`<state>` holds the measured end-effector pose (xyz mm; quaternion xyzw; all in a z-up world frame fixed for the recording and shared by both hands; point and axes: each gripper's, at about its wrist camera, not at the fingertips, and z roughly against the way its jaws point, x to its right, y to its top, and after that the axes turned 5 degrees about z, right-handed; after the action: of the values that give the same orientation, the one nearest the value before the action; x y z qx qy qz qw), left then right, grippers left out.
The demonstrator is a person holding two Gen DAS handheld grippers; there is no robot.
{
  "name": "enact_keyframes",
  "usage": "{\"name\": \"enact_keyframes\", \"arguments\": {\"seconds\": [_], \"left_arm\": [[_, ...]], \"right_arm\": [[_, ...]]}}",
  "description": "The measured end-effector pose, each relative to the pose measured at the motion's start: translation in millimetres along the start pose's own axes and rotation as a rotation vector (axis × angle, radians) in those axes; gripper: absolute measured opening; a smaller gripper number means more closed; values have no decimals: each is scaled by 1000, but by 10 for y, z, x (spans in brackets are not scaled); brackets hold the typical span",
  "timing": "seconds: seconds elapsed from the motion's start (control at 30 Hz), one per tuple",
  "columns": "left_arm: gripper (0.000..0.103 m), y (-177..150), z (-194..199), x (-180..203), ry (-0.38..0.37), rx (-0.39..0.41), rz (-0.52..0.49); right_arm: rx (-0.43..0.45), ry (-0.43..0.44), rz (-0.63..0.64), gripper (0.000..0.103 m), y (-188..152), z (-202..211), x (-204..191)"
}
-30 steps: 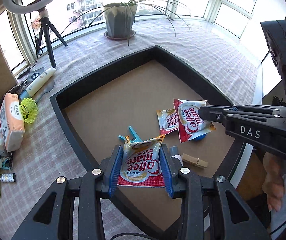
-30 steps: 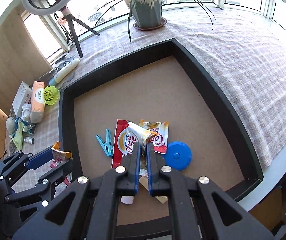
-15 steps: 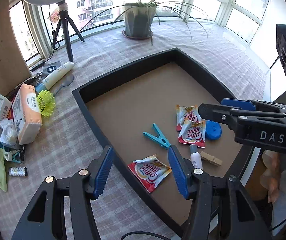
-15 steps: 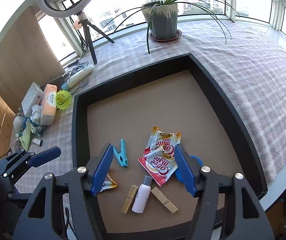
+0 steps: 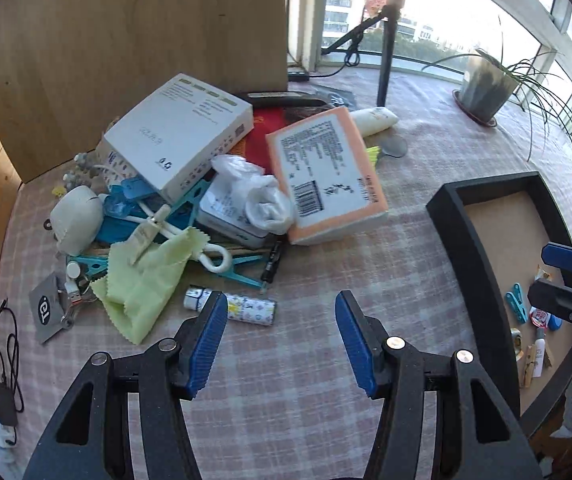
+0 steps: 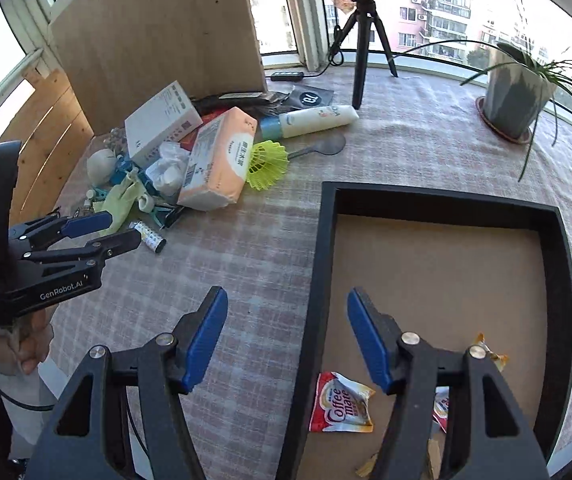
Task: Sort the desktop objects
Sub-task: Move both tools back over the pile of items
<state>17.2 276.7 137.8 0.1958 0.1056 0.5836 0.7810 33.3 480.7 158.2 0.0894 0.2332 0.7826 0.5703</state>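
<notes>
both the left gripper (image 5: 280, 340) and the right gripper (image 6: 286, 340) are held with jaws just spread apart, nothing between them, the right above the black tray (image 6: 320, 280) edge.

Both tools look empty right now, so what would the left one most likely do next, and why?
Probably ease the left tool forward and down onto the small patterned tube. Its jaws have just been opening with nothing between them, the tube lies loose just ahead, and the tray already holds sorted items.

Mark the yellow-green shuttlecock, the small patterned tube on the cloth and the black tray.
Yellow-green plastic shuttlecock (image 6: 267, 168), right wrist view, on its skirt.
Small white patterned tube (image 5: 242, 309), left wrist view, mid-body.
Black rectangular tray (image 6: 313, 280), right wrist view, left wall.
</notes>
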Motion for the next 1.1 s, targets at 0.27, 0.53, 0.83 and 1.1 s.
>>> {"name": "enact_keyframes", "arguments": {"seconds": [0.27,0.53,0.83,1.1], "left_arm": [[55,52,-408,-839,82,-66,115],[58,201,-832,-1036,82,-108,135],[50,97,-1001,-1254,45,-122,198],[31,-61,-943,-1267,63,-104,184]], "right_arm": [[-56,149,132,53,428,-652,-821],[-154,196,312,53,627,-1312,-1485],[-201,219,370,53,746,-1721,-1595],[-206,175,441,53,708,-1900,-1728]]}}
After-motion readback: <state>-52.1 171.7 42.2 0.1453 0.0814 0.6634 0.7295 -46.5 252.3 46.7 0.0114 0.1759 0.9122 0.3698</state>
